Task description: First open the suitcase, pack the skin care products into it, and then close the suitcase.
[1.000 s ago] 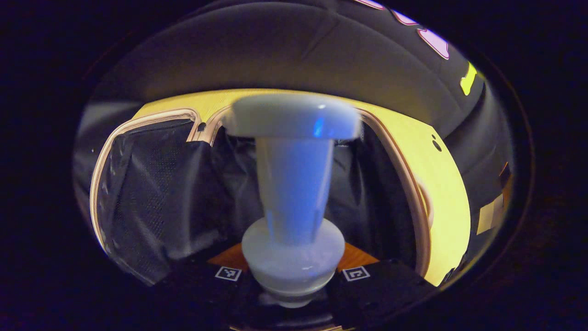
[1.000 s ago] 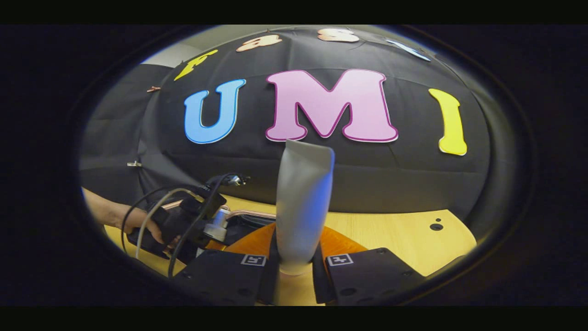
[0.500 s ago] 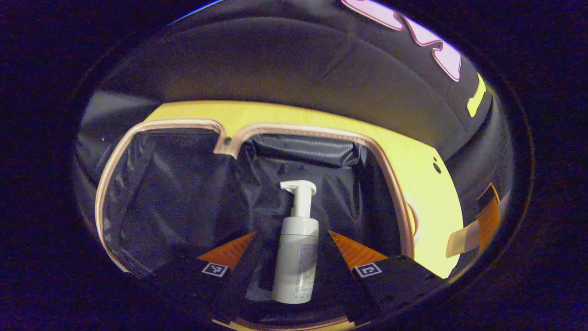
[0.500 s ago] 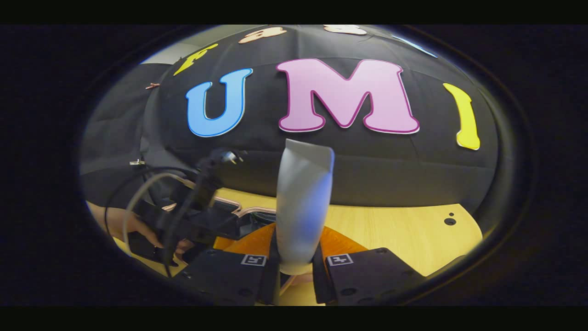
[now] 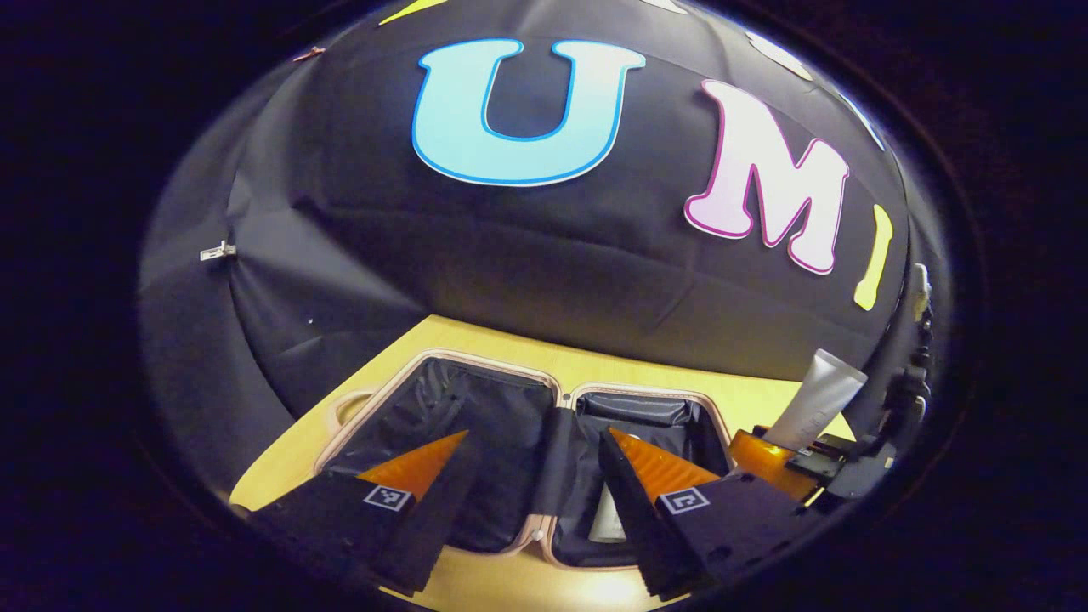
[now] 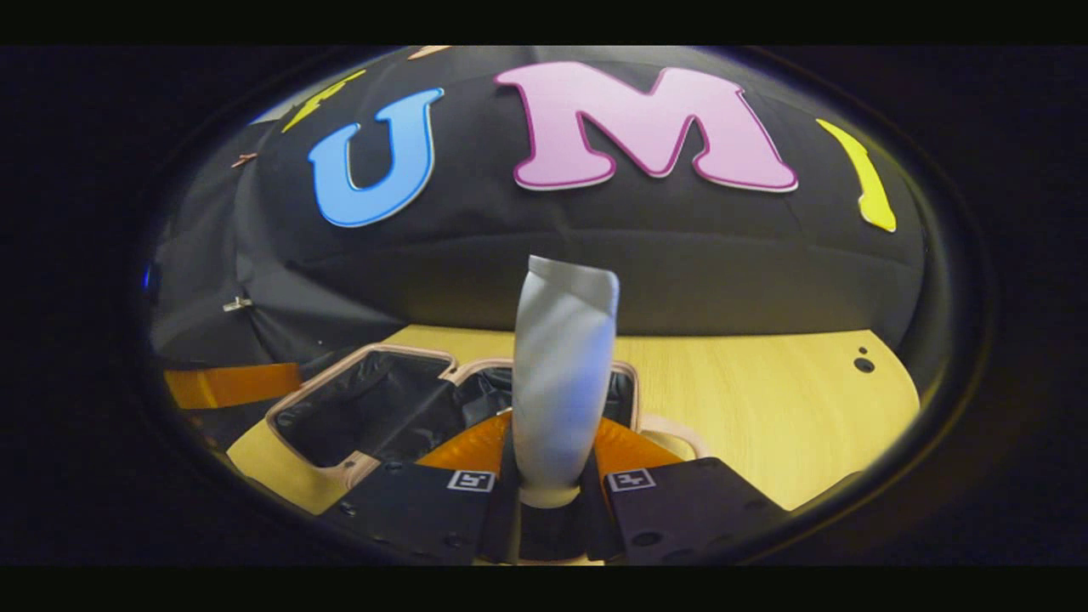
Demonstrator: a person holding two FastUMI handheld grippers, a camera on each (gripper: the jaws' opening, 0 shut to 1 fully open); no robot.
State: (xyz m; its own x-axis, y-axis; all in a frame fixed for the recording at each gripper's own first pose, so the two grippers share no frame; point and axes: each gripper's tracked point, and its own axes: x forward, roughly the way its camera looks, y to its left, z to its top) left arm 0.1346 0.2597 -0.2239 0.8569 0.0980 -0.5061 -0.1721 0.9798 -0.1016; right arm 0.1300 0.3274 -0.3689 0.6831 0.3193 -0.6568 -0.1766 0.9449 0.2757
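jaws: left gripper (image 5: 535, 476) apart above open suitcase (image 5: 476, 425); right gripper (image 6: 551, 489) clamped on upright tube (image 6: 563, 374), beside suitcase.

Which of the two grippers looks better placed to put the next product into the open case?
The right gripper, I think. It is shut on a grey tube, held upright above the open suitcase. The left gripper is open with nothing between its fingers; a white bottle already lies inside.

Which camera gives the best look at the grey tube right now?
The right gripper view: the grey tube stands large and central, pinched by the right gripper. The left gripper view shows it small at the far right edge.
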